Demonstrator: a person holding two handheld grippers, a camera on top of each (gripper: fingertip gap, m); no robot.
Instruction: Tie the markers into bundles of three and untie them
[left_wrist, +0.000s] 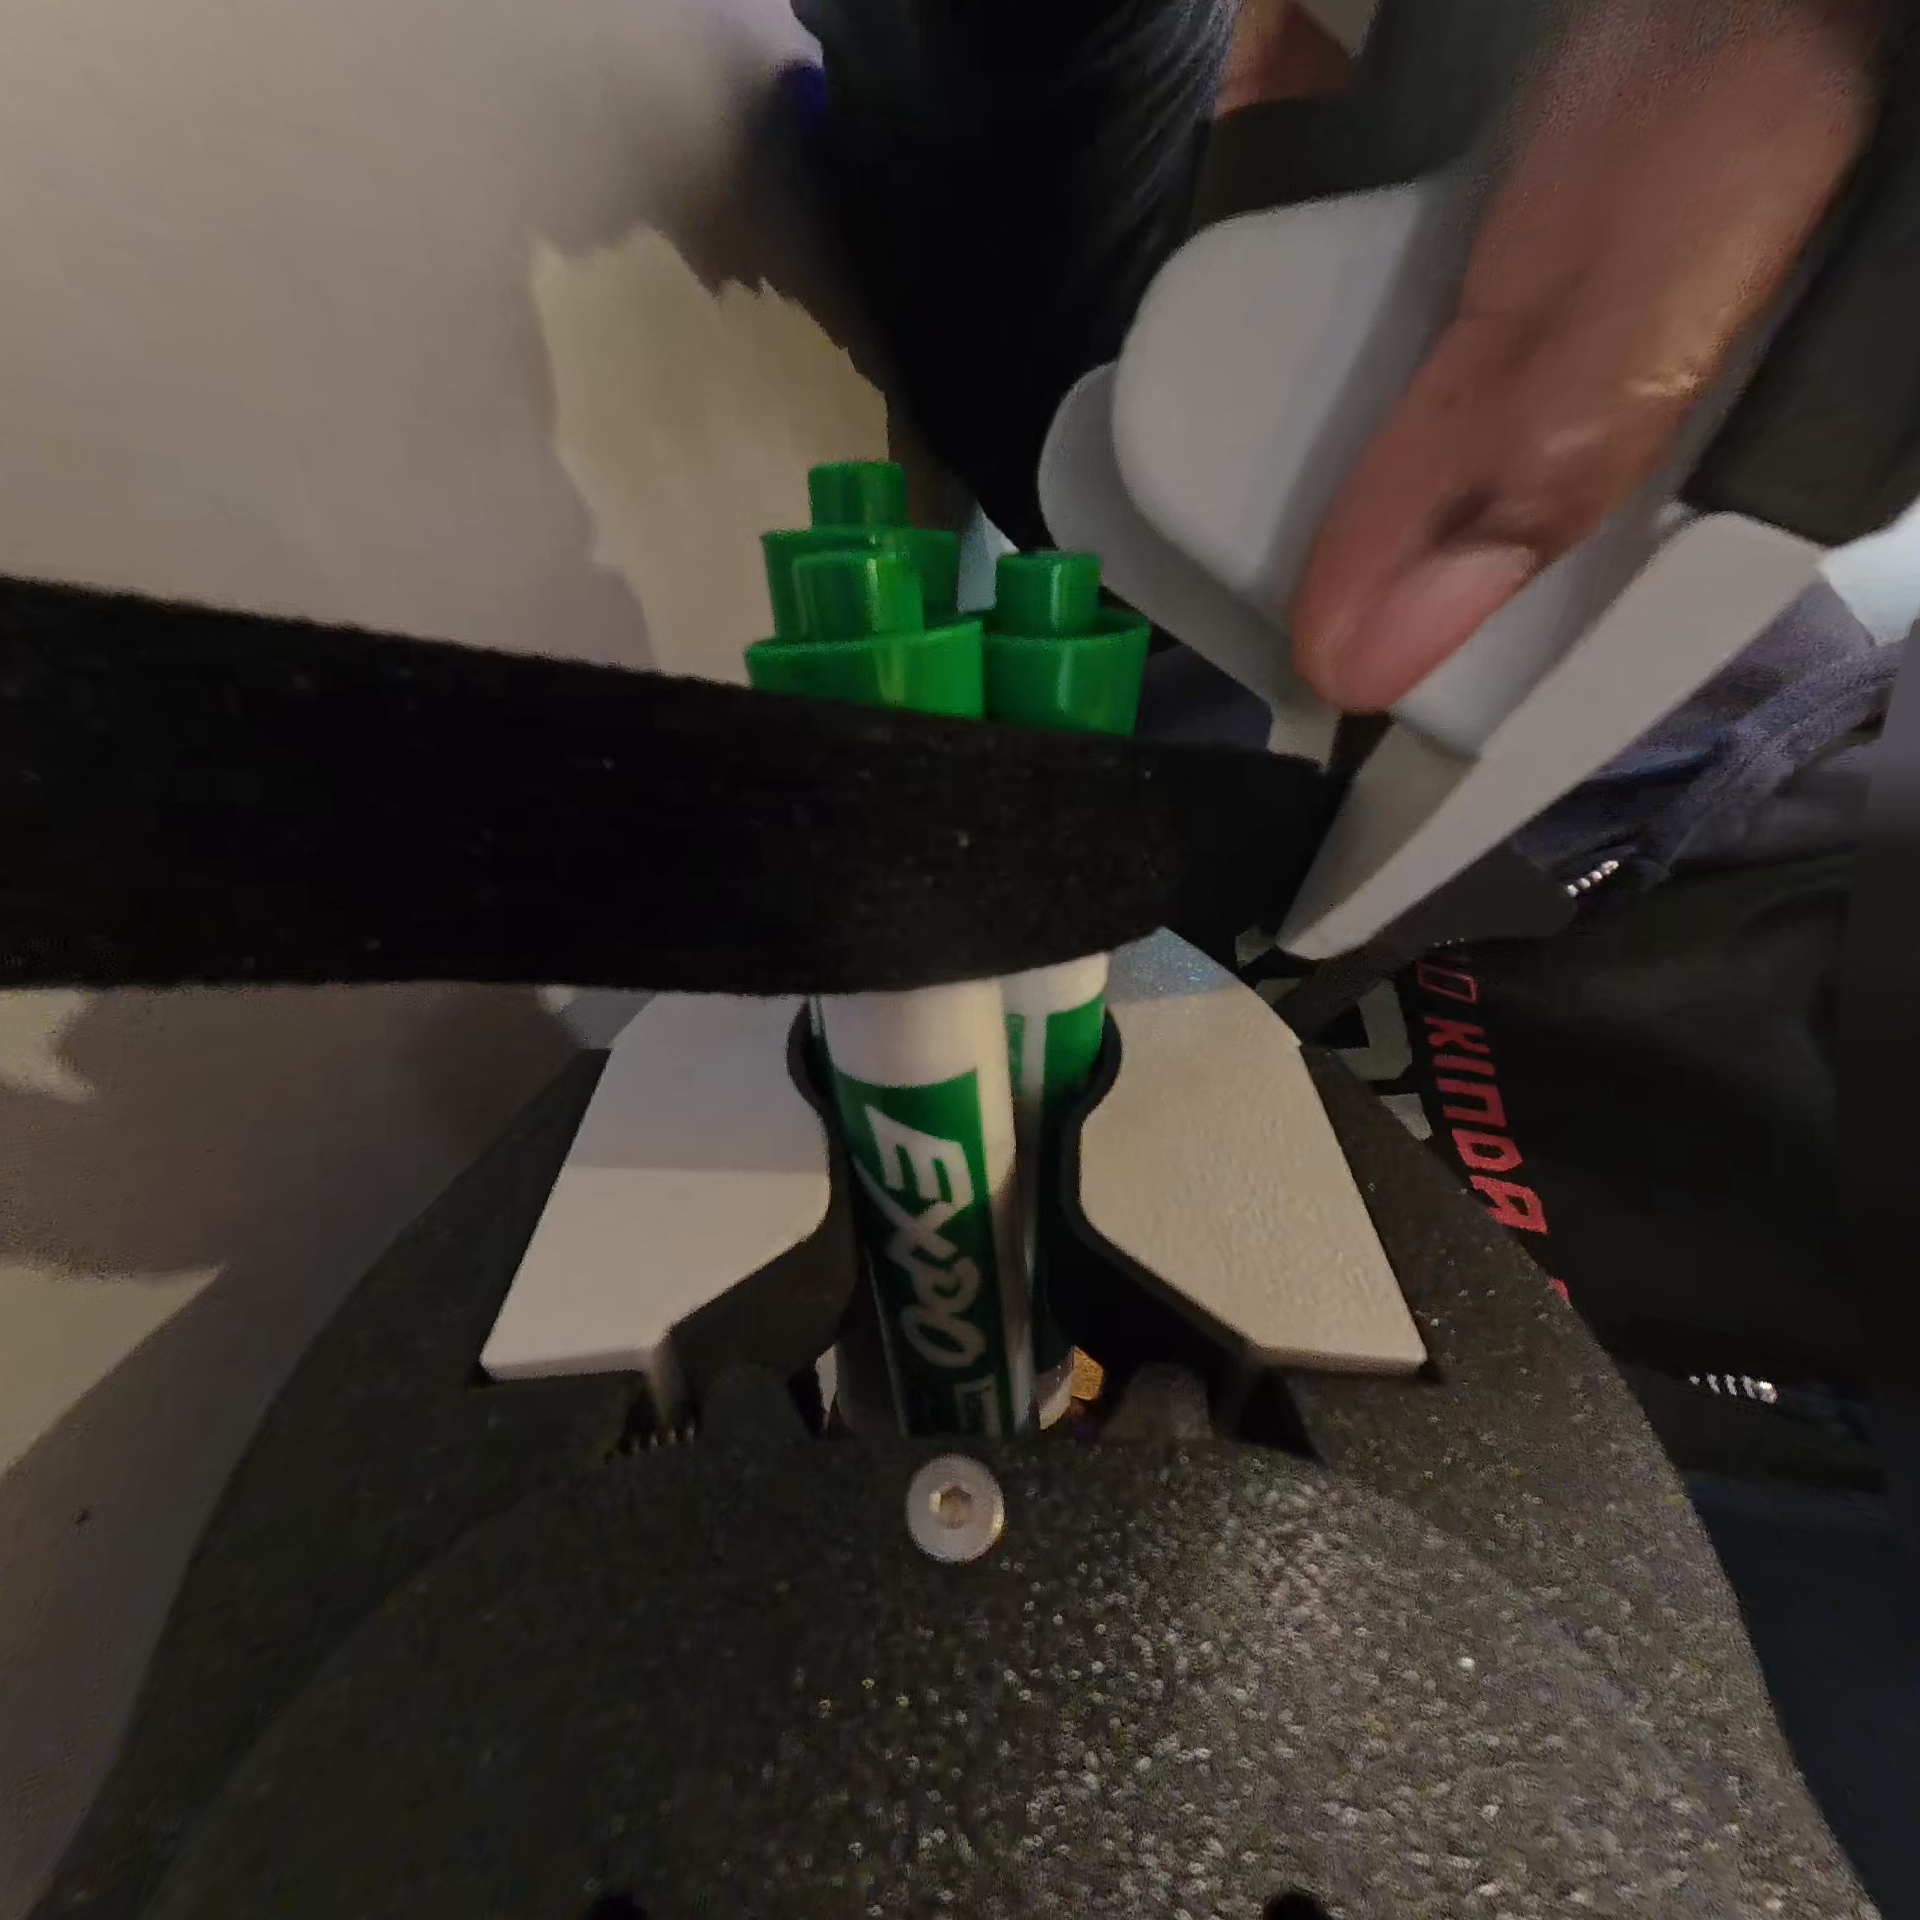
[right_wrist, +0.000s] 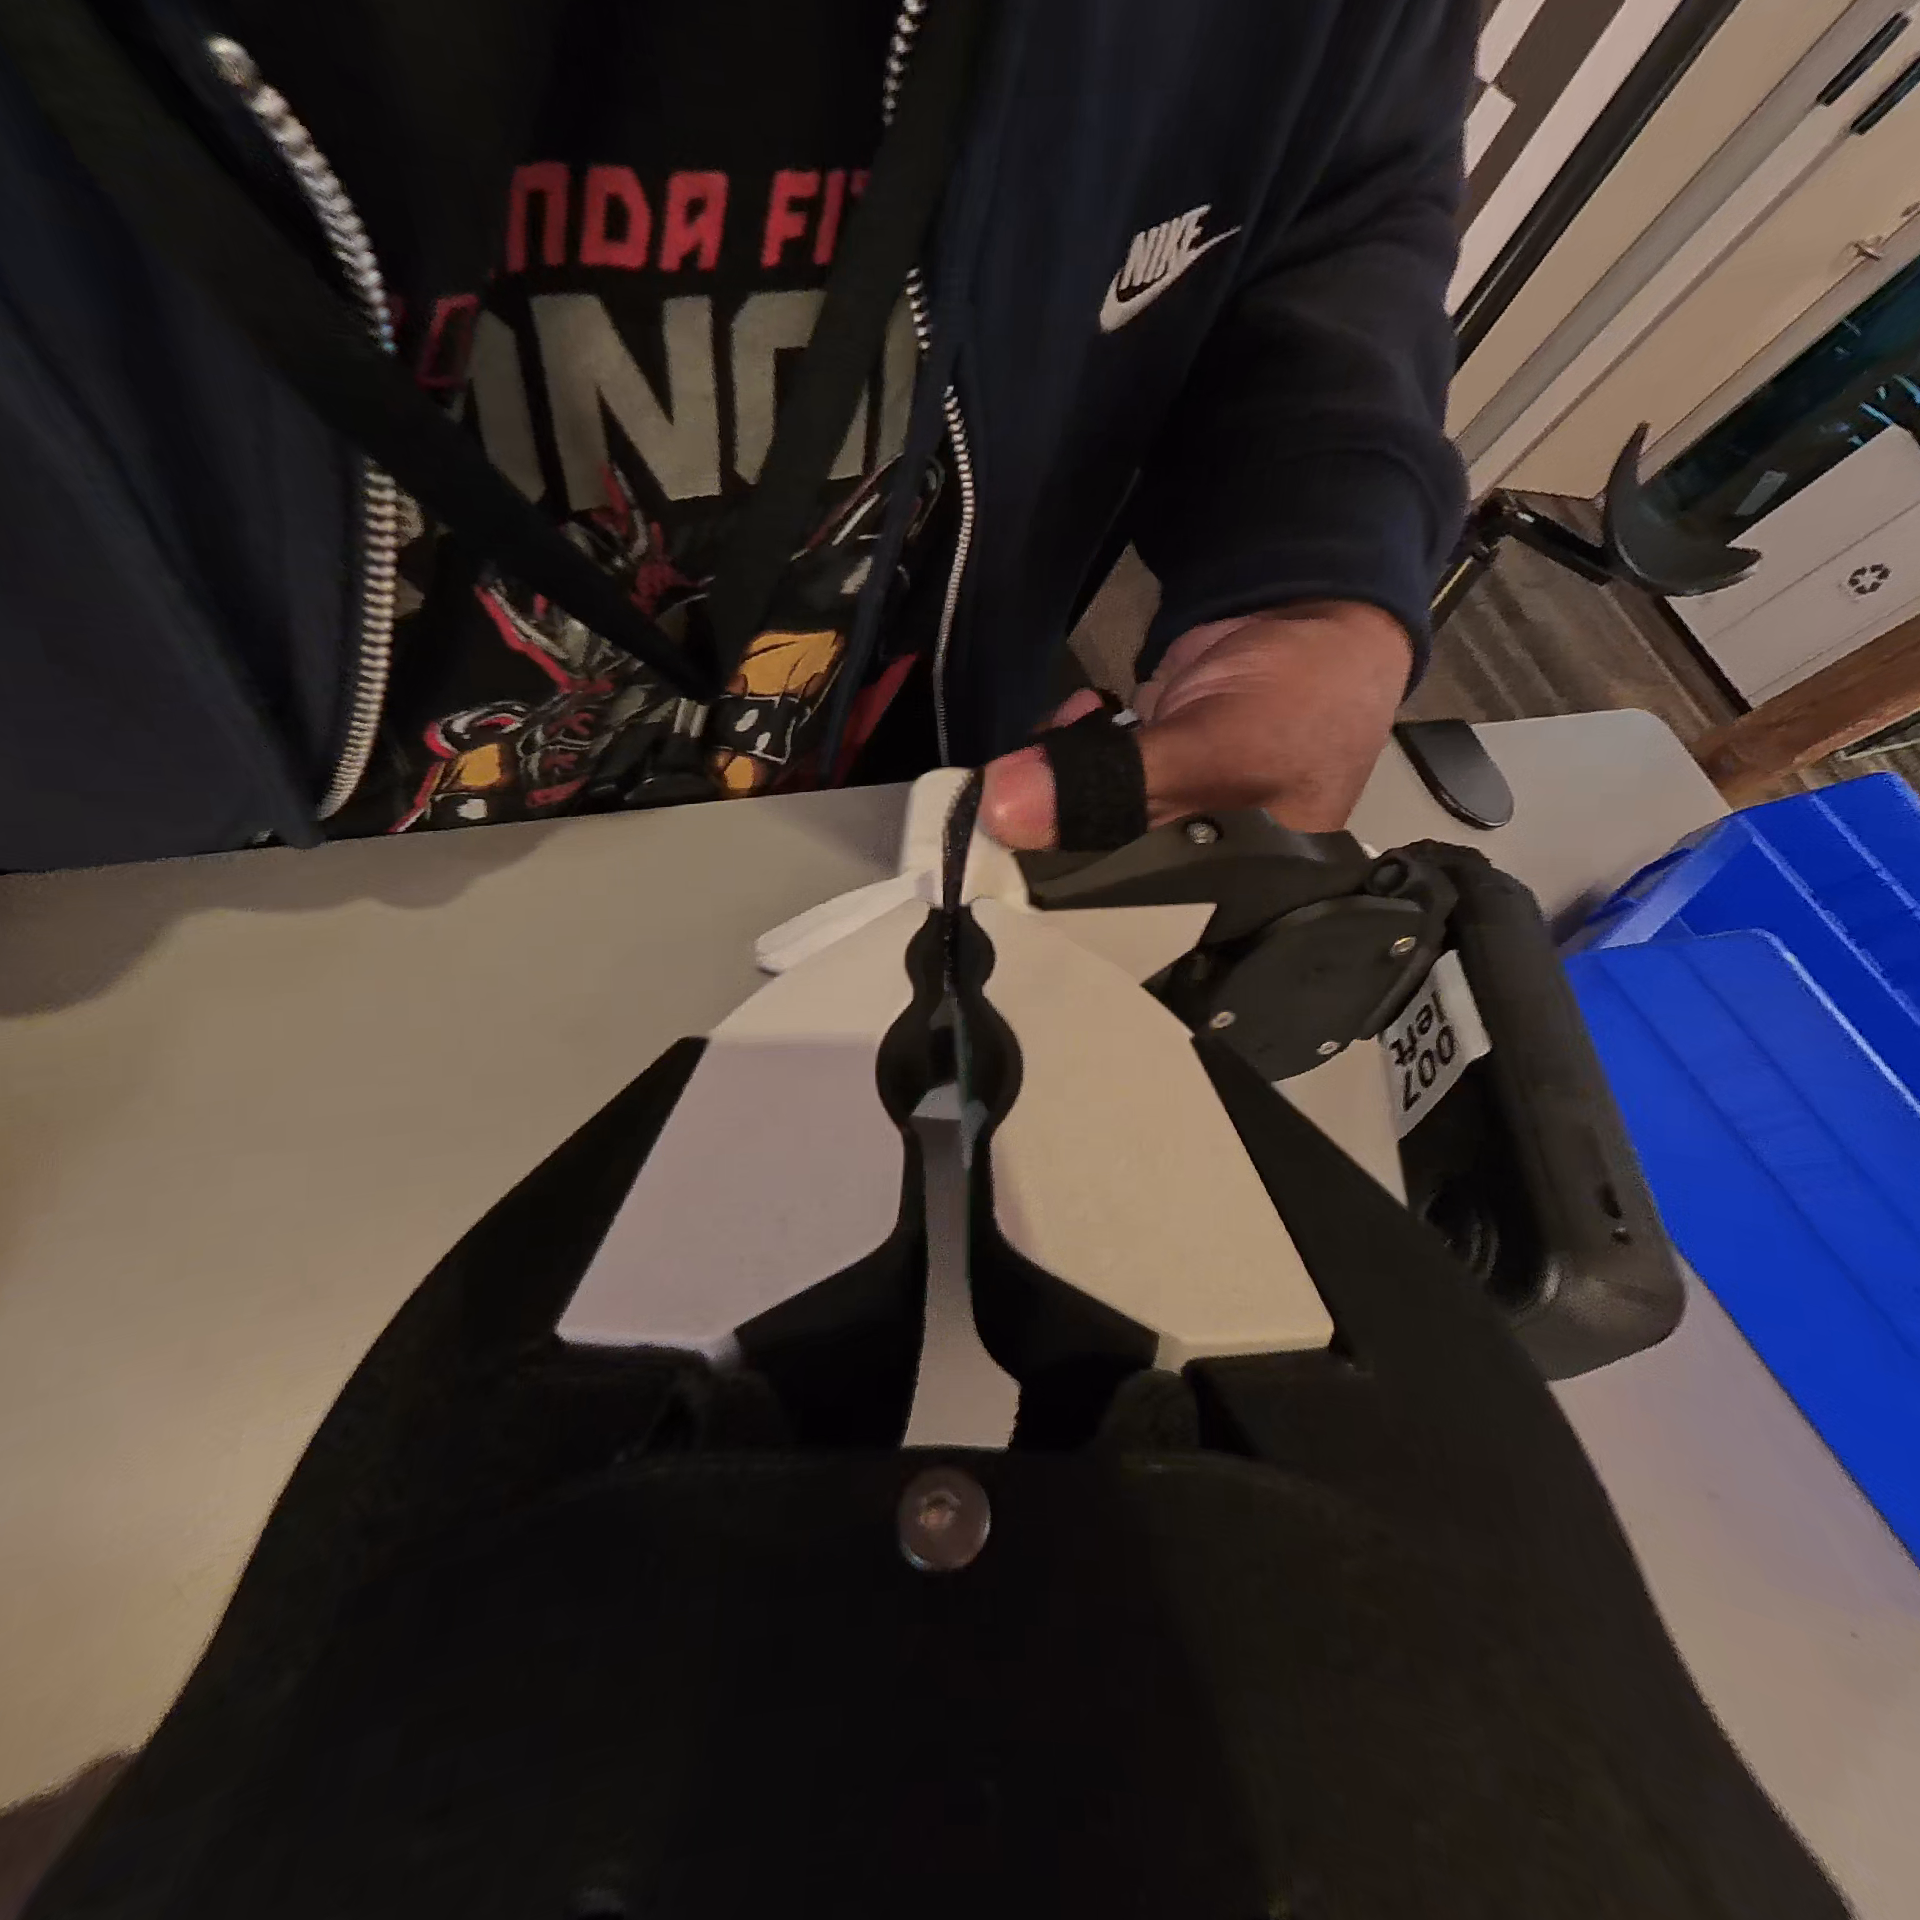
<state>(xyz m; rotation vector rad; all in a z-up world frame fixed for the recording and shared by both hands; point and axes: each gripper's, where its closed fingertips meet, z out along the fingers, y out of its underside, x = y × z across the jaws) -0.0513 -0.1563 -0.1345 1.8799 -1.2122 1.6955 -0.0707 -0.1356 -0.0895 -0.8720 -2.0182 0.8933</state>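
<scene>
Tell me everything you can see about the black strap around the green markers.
The black strap is a wide, fuzzy fabric band that looks like hook-and-loop. It runs taut across the green markers just below their caps, hiding part of the white barrels. Its right end is pinched in the shut right tool; its left end leaves the frame. The left tool clamps the markers below it.

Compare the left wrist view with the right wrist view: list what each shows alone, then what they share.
Only the left wrist view: three green markers standing between the left gripper's fingers, their caps above the black strap.

Only the right wrist view: the table, a blue bin, the person's left hand.

Both: the black strap, pinched at its end by the right gripper, and the person's dark jacket.
</scene>
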